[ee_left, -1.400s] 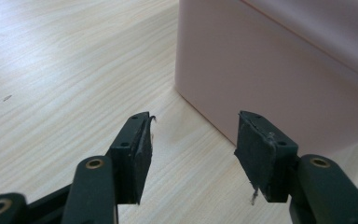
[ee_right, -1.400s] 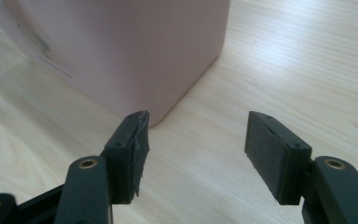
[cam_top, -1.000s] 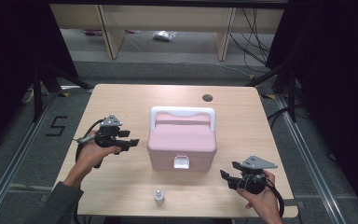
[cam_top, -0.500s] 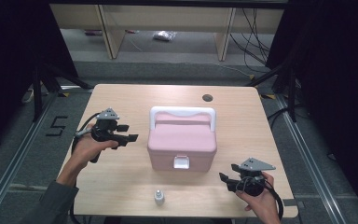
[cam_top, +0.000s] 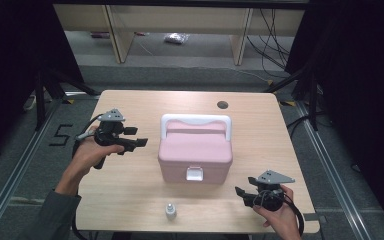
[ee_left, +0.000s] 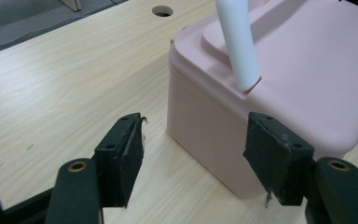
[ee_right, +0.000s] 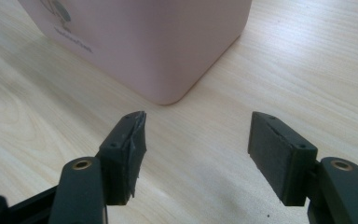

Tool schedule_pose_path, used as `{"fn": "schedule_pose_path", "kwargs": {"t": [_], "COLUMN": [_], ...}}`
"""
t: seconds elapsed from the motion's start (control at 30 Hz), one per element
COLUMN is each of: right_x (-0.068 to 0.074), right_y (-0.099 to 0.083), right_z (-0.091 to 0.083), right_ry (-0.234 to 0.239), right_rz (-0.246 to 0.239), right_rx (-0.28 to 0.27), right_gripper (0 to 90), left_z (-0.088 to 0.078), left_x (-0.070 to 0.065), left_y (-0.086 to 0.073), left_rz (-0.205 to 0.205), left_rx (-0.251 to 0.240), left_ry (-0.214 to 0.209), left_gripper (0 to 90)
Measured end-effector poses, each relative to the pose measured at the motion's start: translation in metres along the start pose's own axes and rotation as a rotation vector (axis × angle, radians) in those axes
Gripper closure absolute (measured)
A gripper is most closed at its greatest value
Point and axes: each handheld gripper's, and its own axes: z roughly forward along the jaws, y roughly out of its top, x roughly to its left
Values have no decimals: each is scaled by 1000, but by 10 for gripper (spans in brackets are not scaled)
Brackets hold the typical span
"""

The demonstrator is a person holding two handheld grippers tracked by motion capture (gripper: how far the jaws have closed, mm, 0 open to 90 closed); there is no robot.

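the left gripper [cam_top: 139, 143] hangs left of the pink box [cam_top: 195, 155], its jaws just opened wider with nothing between them. the box sits mid-table, lid shut, white handle [cam_top: 196, 121] lying back. to do this well, i judge the left should come in level at the handle's near post, centred before closing. the right gripper [cam_top: 241, 194], released and empty, waits near the box's front corner to steady it.

Table [cam_top: 130, 200]: pink box [cam_top: 195, 155] blocks the centre; small bottle [cam_top: 170, 211] near front edge; bare wood on both flanks.
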Motion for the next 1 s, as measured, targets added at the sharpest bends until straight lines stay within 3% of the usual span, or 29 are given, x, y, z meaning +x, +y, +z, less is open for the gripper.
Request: {"fn": "schedule_pose_path", "kwargs": {"t": [0.37,0.47,0.5,0.63,0.67,0.77,0.87,1.0], "right_x": [3,5,2,2,0,3,1,1], "right_y": [-1,-1,-1,-2,-2,-3,-4,-4], "right_z": [3,4,4,5,5,4,3,4], "right_ry": [12,14,9,10,4,17,5,15], "right_rz": [1,36,17,24,0,44,6,15], "right_rx": [17,23,24,27,27,32,21,23], "right_gripper": [369,368,366,365,364,364,364,363], "left_z": [6,8,10,15,16,19,21,25], "left_x": [-10,-11,-10,-11,-13,-12,-15,-19], "left_y": [21,23,26,30,30,35,40,48], "left_rz": [36,35,41,58,52,55,64,79], "left_rx": [51,58,67,97,86,93,105,112], "left_ry": [-57,-61,-59,-65,-62,-67,-58,-60], "left_gripper": [313,308,306,298,298,298,298,297]}}
